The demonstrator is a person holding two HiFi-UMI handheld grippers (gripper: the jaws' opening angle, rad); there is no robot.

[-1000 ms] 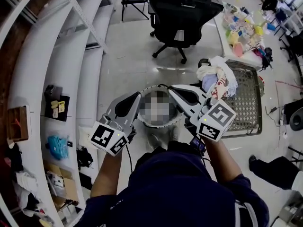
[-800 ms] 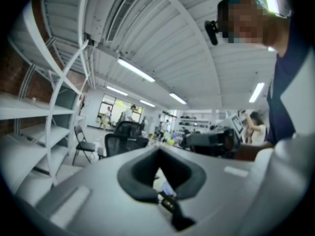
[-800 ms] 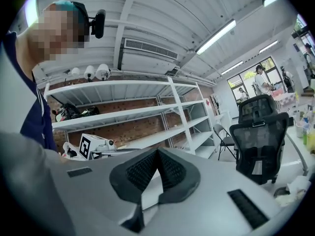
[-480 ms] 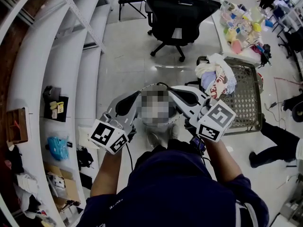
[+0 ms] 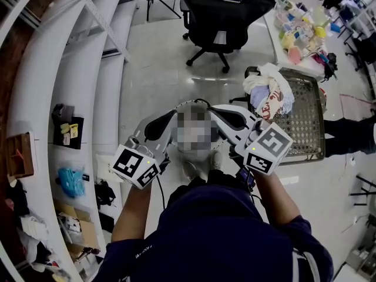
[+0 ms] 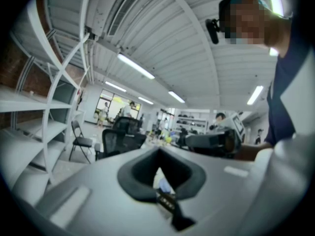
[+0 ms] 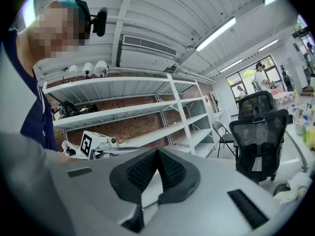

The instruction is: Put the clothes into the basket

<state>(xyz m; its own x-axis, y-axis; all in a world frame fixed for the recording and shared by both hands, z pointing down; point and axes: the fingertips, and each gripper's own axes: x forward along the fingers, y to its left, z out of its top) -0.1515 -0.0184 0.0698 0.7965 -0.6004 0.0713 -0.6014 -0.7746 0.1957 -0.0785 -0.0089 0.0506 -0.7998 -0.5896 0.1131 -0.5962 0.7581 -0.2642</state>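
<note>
**Both grippers empty, clothes heaped at the basket to the right**

Nearest the person, the left gripper (image 6: 158,154) and the right gripper (image 7: 157,151) are held out level in front of the chest. Each has its jaws pressed together with nothing between them.

Down on the floor, beyond the right gripper and to its right, lies the mesh basket (image 5: 306,125). The clothes (image 5: 267,96) are a pale bundle at its far left corner, bulging above the rim. The views do not show whether every piece lies fully inside.

The right gripper is clearly nearer the bundle, so any tucking-in would probably fall to it, reaching down and rightward. The left would have to cross the body.

Farther off stand a black office chair (image 5: 226,16), white shelves (image 5: 76,87) on the left and a cluttered table (image 5: 299,34) on the far right.
</note>
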